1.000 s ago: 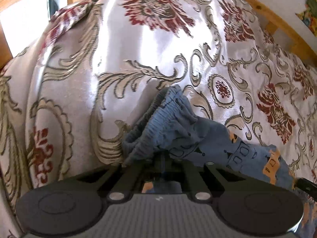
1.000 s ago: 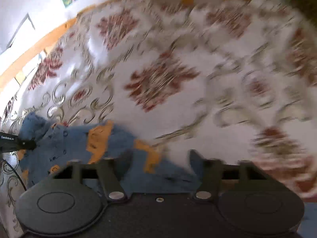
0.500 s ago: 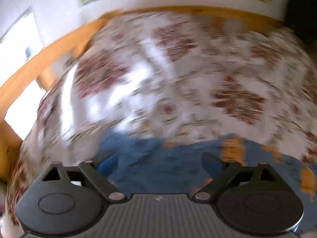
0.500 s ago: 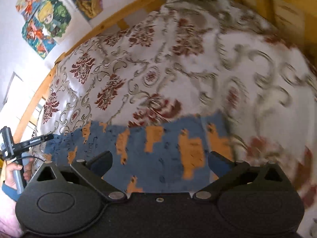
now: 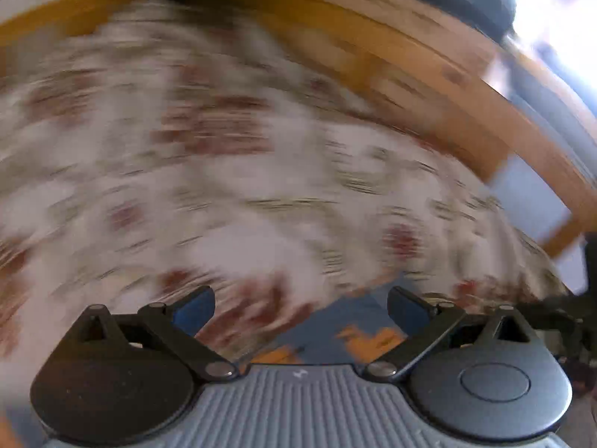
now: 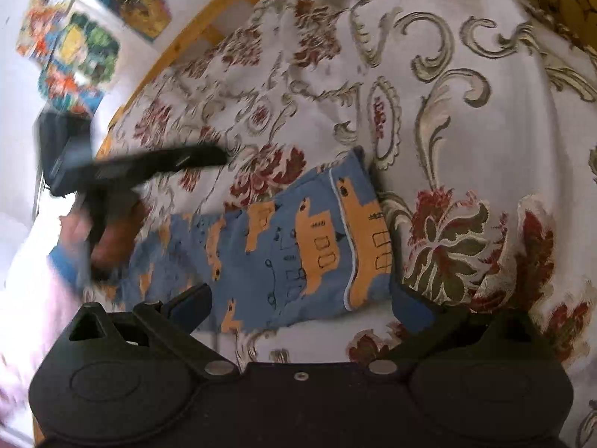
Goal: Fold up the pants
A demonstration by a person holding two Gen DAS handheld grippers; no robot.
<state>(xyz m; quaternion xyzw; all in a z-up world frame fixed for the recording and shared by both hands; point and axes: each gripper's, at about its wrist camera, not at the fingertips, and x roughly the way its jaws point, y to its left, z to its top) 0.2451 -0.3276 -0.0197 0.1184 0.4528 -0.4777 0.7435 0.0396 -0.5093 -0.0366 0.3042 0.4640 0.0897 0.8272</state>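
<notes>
R wrist view: pants point(image 6: 294, 246) lay flat on bedspread point(image 6: 466, 112), blue w/ orange print, long axis running from lower L toward upper R of frame. 1 end, w/ a pale seam line, sat just ahead of R gripper point(image 6: 300, 300); far end ran under the person's hand point(image 6: 108, 231). Looked laid double, edges roughly aligned, but layer count not clear.

R gripper: jaws spread wide, nothing between them. Both fingertips point(image 6: 192, 304) hovered over near edge of pants; contact w/ cloth not determinable.

L gripper point(image 6: 149, 162) seen in R view as dark blurred bar above L end of pants, held by hand w/ blue cuff point(image 6: 65, 265). Blur too heavy to read its jaws from this view.

L wrist view: heavy motion blur throughout. L gripper point(image 5: 300, 306) jaws wide apart, empty. Small patch of pants point(image 5: 354, 321) visible between and below the fingertips point(image 5: 194, 306), near bottom centre. Rest of frame = bedspread point(image 5: 261, 186), white w/ red and olive floral pattern, smeared. Wooden bed frame point(image 5: 429, 86) curved across top R.

Bed frame point(image 6: 179, 48) also in R view along upper L, w/ colourful posters point(image 6: 74, 44) on wall behind.
</notes>
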